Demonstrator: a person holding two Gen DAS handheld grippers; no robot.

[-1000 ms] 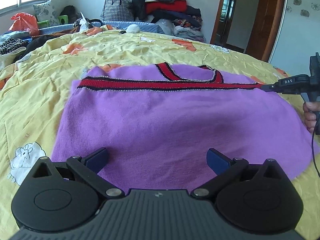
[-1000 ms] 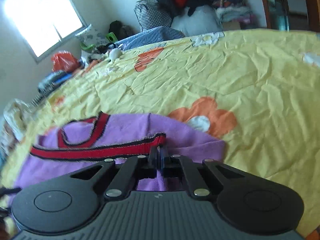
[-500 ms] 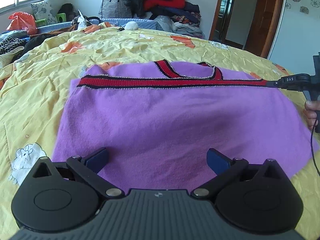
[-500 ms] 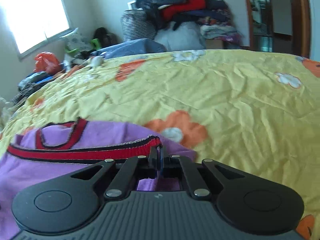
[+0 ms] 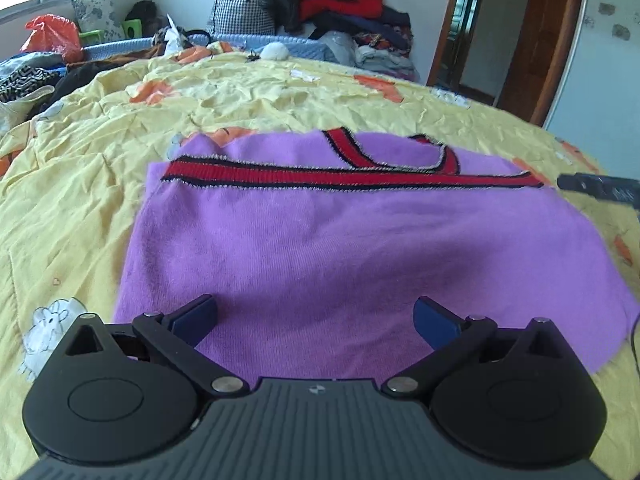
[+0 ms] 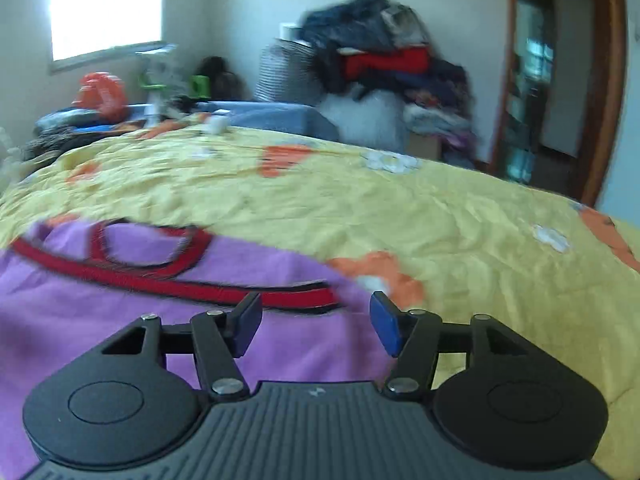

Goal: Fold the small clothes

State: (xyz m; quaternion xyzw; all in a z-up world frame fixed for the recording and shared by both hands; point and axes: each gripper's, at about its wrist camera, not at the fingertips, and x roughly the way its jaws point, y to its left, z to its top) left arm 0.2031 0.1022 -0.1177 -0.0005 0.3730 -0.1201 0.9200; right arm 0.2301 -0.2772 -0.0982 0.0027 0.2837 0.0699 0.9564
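A purple knit sweater [image 5: 340, 240] with red and black trim lies folded in half on the yellow bedspread [image 5: 80, 200], its red hem band [image 5: 344, 178] laid across below the V-neck. My left gripper [image 5: 316, 320] is open and empty over the sweater's near fold. My right gripper [image 6: 316, 324] is open and empty just above the right end of the hem band [image 6: 296, 298]; its tip also shows in the left wrist view [image 5: 596, 186], just right of the band's end.
A pile of clothes and a checked bag [image 5: 320, 4] stands beyond the bed's far edge. More clothes and an orange bag [image 5: 52, 36] lie at far left. A wooden door frame [image 5: 540, 40] is at right.
My right gripper opened and let go of the hem band's right end, then drew back slightly. The band now rests flat on the sweater. My left gripper barely moved.
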